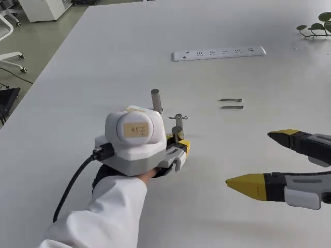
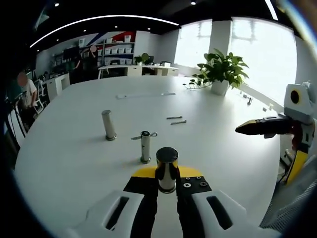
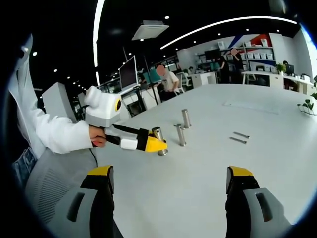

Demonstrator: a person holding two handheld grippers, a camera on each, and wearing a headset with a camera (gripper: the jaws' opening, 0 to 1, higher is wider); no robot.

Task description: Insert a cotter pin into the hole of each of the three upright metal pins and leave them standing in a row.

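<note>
Second insertion in hand: left claw (image 2: pixel 167 182) clamps the nearest metal pin (image 2: pixel 167 166); right claw (image 1: pixel 248 158), jaws apart and empty, should next fetch a cotter pin (image 1: pixel 231 107) lying beyond it.

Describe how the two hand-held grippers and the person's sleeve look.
The left hand-held gripper and the right hand-held gripper look alike. Each has black jaws that end in yellow pointed tips, with pale grey shells behind them. A thick black cable trails from the left one. The person wears a white long sleeve.
</note>
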